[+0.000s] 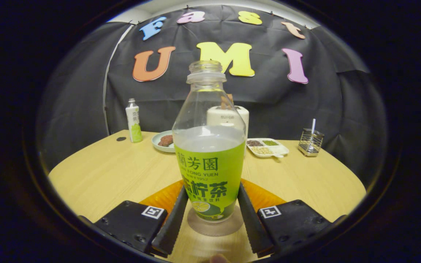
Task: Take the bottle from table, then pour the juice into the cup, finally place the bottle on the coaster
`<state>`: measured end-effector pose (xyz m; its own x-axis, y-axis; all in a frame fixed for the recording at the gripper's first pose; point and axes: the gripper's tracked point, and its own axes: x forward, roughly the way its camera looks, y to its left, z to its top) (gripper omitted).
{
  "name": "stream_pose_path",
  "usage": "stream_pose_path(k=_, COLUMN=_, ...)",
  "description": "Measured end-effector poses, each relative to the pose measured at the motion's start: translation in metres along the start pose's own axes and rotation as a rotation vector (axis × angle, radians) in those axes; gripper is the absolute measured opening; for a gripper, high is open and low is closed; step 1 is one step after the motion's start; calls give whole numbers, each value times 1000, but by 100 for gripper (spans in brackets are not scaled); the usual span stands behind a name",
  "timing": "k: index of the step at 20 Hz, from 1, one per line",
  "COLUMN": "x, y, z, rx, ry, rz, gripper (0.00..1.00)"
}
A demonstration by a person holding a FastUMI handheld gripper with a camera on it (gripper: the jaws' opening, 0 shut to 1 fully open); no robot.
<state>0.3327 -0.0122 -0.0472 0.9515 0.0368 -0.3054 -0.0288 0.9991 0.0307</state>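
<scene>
The bottle [209,146] stands upright and uncapped on a round clear coaster [216,226] on the wooden counter [104,175], its green label facing the camera and pale juice filling it to roughly the top of that label. The tongs [210,199] sit at 6 o'clock with a finger on each side of the bottle's lower body; both fingers [175,215] lie against the label, so the tongs are pinching the bottle near its base. An orange mat [161,197] shows on the counter behind the fingers, spreading toward 8 and 4 o'clock of the bottle. Beyond the bottle at 12 o'clock stands a white container [238,115], partly hidden by it. Toward 10 o'clock are a small plate [161,140] with brown food and, farther out, a slim white and green bottle [133,122]. Toward 2 o'clock lie a white divided tray [269,148] of grains and a wire holder [310,140].
</scene>
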Motion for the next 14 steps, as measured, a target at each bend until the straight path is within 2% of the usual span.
stream_pose_path(k=7, x=9, y=-2, z=-11, rx=45, ry=17, rz=-1, gripper=82)
stream_pose_path(k=14, x=2, y=-1, z=-4, rx=53, ry=-5, rz=4, gripper=84)
